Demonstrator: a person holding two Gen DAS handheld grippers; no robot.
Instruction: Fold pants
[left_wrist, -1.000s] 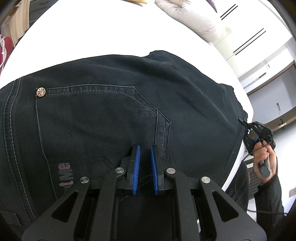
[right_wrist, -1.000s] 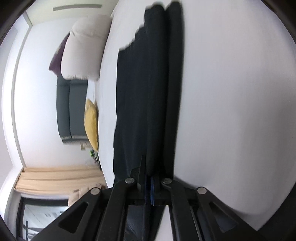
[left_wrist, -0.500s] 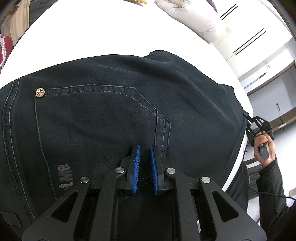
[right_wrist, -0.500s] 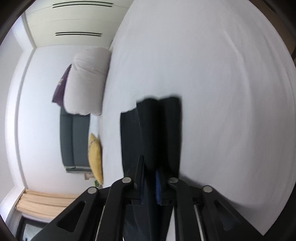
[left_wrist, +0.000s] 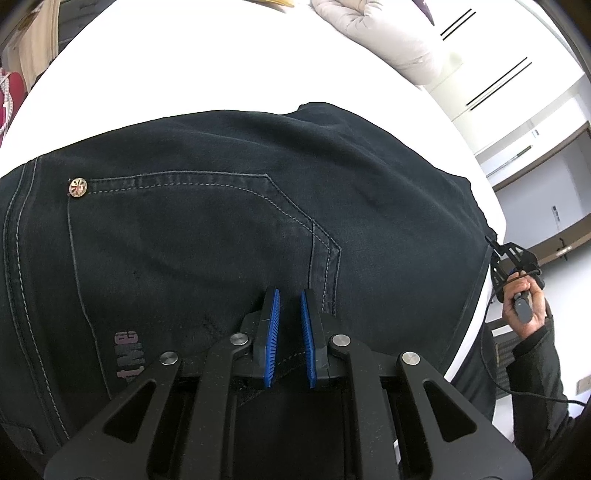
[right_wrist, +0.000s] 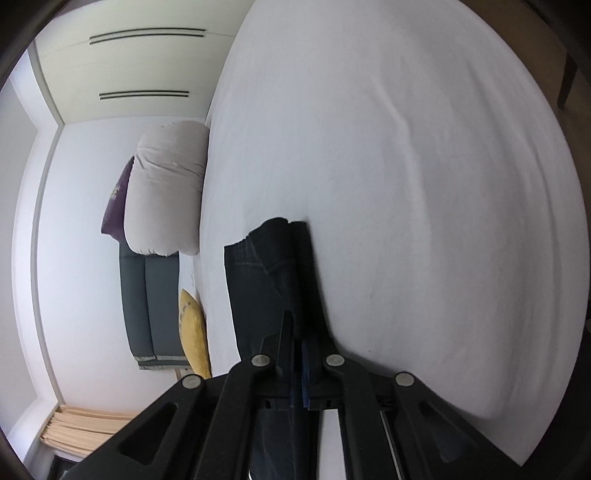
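- Two claws in my feeds, no bins or boxes visible.
- Dark pants (left_wrist: 229, 236) lie spread on white bed (left_wrist: 184, 74), back pocket and rivet (left_wrist: 78, 187) up.
- My left gripper (left_wrist: 290, 306) sits over the pocket, blue pads slightly apart, gripping nothing I can see.
- My right gripper (right_wrist: 300, 332) is clamped on a pants fold at the bed edge.
- Pillow (right_wrist: 166, 188) far side.

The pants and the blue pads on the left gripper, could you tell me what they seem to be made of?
The pants look like dark, matte denim: pale contrast stitching outlines a pocket fixed by a metal rivet. The left gripper carries blue pads, probably rubber or soft plastic, judging by their fine ribbing.
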